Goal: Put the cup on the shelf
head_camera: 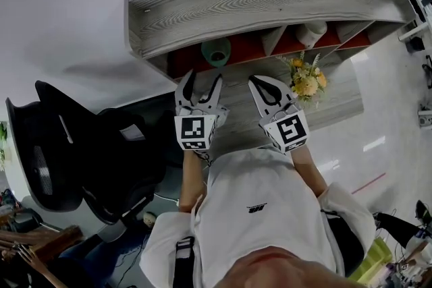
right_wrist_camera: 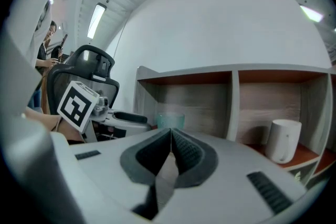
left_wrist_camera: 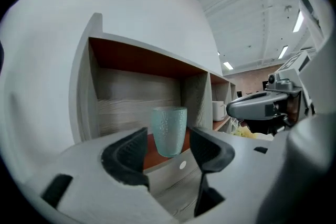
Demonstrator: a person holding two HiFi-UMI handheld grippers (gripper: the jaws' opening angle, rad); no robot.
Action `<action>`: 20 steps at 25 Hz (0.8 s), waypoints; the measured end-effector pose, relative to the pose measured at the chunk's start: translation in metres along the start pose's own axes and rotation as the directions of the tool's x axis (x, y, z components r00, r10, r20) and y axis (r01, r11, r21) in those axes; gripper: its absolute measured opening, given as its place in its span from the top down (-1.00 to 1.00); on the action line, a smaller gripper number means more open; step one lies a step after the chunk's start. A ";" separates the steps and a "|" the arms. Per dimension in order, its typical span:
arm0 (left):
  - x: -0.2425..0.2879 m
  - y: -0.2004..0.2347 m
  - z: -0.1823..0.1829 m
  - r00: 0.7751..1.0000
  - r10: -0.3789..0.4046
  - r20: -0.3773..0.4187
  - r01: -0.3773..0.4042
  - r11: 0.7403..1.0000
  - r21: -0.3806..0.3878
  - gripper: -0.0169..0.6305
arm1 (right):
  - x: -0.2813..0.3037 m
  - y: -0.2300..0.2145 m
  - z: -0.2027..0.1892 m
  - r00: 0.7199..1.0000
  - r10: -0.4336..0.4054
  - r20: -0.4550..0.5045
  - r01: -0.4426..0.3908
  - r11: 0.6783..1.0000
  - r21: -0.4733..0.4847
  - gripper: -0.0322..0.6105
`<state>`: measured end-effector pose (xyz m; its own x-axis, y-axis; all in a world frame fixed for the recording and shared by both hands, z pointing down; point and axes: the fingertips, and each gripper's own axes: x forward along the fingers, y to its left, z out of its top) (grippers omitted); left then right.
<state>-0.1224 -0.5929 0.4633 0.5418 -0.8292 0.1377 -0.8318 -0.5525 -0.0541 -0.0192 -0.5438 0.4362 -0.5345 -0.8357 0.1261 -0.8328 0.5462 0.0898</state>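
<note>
The cup [left_wrist_camera: 169, 131], a pale green textured glass, stands upright on the reddish floor of the leftmost compartment of the shelf [head_camera: 270, 0]. In the head view that is just above the middle of the frame. In the left gripper view we see it framed in the gap between the two dark pads, but the pads stand clear of its sides and it rests on the shelf beyond them. The left tool [head_camera: 202, 83] is therefore open and holds nothing, its tips just short of the cup. Beside it, toward the right of the head view, the right tool [right_wrist_camera: 171, 134] has its pads pressed together with nothing between them, and it points at the same shelf. Further right, in another compartment, a white mug [head_camera: 312, 32] stands upright. A bunch of yellow flowers [head_camera: 307, 81] sits in front of the shelf on the grey wood-grain tabletop [head_camera: 341, 104]. At the left of the head view stands a black office chair [head_camera: 67, 145].
</note>
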 end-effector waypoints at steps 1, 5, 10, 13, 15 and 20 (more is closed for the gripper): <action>-0.007 0.001 0.003 1.000 0.009 0.009 -0.009 1.000 0.005 0.22 | -0.002 0.001 0.000 1.000 0.000 -0.001 0.000 1.000 -0.002 0.81; -0.029 0.000 0.011 0.999 0.014 0.036 -0.014 1.000 0.015 0.56 | -0.010 0.006 0.006 1.000 0.001 0.013 -0.001 1.000 -0.009 0.81; -0.050 -0.012 0.012 0.999 -0.013 0.053 0.012 1.000 0.017 0.79 | -0.019 0.015 0.006 1.000 0.014 0.013 -0.014 1.000 -0.006 0.82; -0.059 -0.021 0.009 0.998 -0.037 0.052 0.036 0.999 0.023 0.82 | -0.023 0.026 0.006 0.999 0.042 0.008 -0.042 0.999 -0.007 0.82; -0.064 -0.024 0.006 0.998 -0.043 0.051 0.042 0.999 0.018 0.82 | -0.023 0.032 0.007 0.999 0.053 0.009 -0.053 0.999 -0.013 0.82; -0.069 -0.029 0.005 0.997 -0.059 0.053 0.057 0.998 0.029 0.82 | -0.024 0.041 0.006 0.998 0.064 0.014 -0.063 0.998 -0.013 0.82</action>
<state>-0.1348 -0.5196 0.4502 0.5954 -0.7986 0.0884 -0.7955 -0.6014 -0.0748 -0.0410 -0.5019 0.4310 -0.5882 -0.8001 0.1179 -0.7954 0.5987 0.0945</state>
